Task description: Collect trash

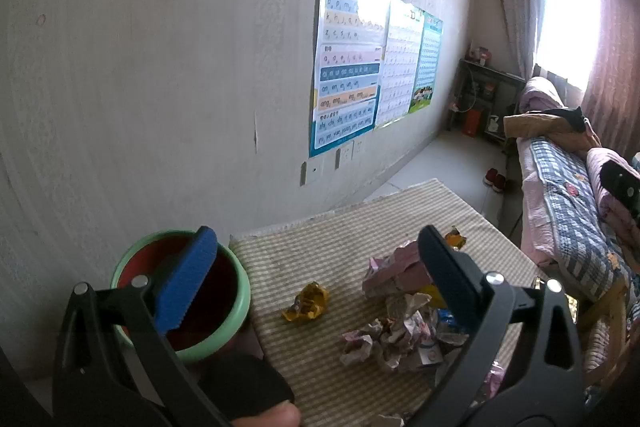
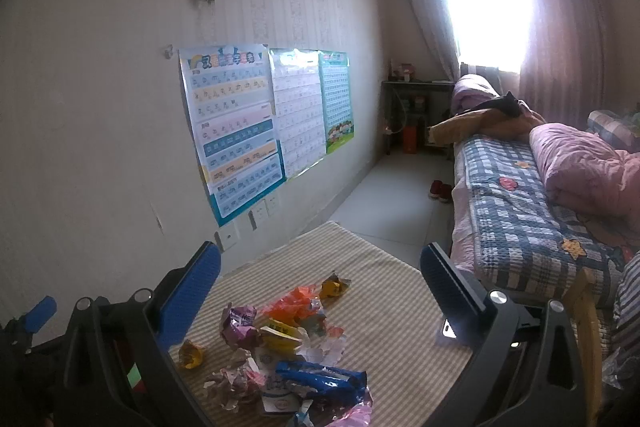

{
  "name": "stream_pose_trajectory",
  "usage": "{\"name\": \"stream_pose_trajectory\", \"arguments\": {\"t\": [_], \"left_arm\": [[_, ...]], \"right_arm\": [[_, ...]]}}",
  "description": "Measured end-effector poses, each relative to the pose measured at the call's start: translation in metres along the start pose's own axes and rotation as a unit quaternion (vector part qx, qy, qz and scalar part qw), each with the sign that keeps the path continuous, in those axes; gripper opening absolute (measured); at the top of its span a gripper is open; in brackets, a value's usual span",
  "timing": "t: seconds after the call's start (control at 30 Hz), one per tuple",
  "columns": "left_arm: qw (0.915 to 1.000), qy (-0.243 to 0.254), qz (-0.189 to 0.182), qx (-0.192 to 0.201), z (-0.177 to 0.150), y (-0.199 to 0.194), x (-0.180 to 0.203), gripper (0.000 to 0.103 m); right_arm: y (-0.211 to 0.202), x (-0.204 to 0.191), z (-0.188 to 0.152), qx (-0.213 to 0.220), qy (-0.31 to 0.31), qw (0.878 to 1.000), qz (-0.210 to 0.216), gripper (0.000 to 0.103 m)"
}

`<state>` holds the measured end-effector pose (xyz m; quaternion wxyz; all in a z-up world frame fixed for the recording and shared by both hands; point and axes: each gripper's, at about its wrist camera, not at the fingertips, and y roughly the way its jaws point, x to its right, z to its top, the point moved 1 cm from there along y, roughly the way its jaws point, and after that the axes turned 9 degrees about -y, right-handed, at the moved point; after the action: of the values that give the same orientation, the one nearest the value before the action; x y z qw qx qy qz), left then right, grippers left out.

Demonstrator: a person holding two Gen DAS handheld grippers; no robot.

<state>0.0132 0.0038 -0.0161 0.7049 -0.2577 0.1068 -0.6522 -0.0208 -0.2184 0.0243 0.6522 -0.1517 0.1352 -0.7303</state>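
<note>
My left hand-held gripper [image 1: 320,263] is released, jaws wide apart and holding nothing, low in its frame. Its left finger overlaps a green bin [image 1: 236,291] at lower left; a yellow wrapper [image 1: 306,303] lies between the fingers on the striped worktop [image 1: 320,239]. My right hand-held gripper [image 2: 320,281] is also released and holds nothing. The trash pile [image 2: 288,343] sits between its fingers at lower centre, a blue wrapper [image 2: 320,381] nearest. A bed [image 2: 520,211] fills the right.
</note>
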Motion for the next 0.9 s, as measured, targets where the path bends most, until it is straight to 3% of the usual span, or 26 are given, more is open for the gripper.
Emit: {"name": "stream_pose_trajectory", "arguments": {"t": [0.9], "left_arm": [[1.0, -0.004, 0.004, -0.007, 0.0006, 0.0022, -0.0019, 0.098]], "right_arm": [[0.0001, -0.0011, 0.0018, -0.007, -0.001, 1.0, 0.006, 0.096]]}}
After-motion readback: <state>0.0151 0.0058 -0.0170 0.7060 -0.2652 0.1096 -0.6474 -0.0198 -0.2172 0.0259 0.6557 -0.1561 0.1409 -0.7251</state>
